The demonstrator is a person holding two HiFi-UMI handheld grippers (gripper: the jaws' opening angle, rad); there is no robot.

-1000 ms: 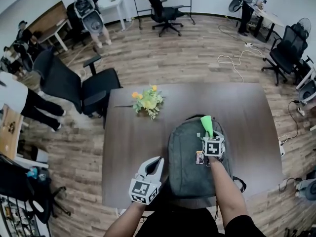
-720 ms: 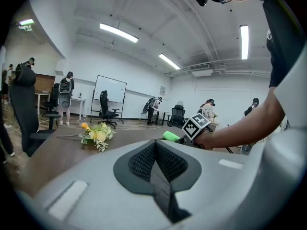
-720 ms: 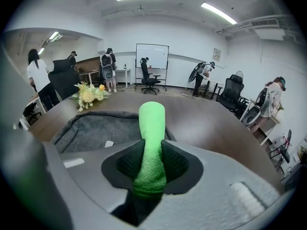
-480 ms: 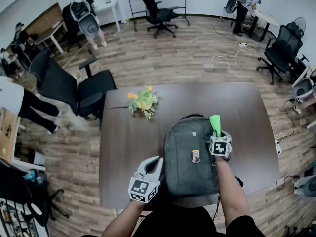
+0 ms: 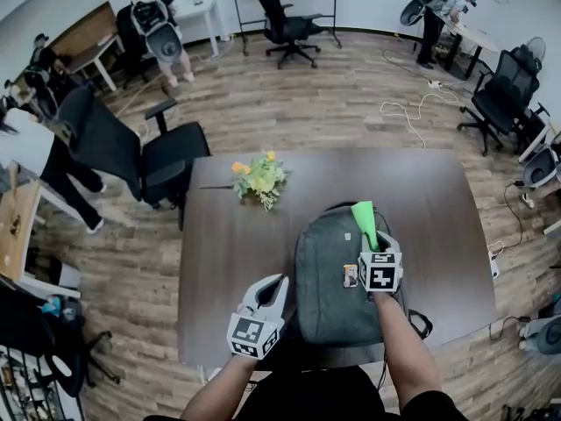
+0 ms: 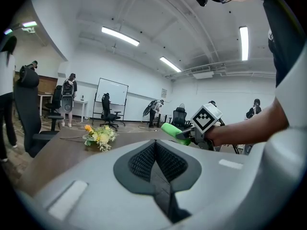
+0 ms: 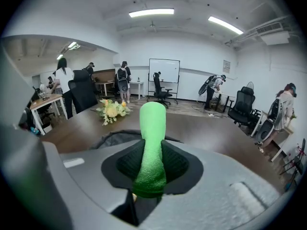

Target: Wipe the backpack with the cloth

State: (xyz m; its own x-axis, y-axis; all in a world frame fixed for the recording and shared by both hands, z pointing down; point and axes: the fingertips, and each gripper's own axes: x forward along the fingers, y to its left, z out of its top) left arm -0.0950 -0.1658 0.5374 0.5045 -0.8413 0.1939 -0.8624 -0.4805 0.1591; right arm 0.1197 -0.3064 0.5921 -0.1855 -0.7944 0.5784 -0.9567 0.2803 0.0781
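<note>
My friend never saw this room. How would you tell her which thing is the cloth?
Find the big dark table in the middle of the room, then the grey backpack lying on it. Above the backpack's right side, the right gripper pinches a rolled cloth that pokes out forward. It is plain bright green all over; the flowers nearby are yellow and orange.

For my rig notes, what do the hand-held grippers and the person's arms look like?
Both the left hand-held gripper and the right hand-held gripper have pale grey rounded shells with black textured pads lining the jaws. Each carries a white cube with black square markers. No cables show. The person wears a dark short-sleeved top.
</note>
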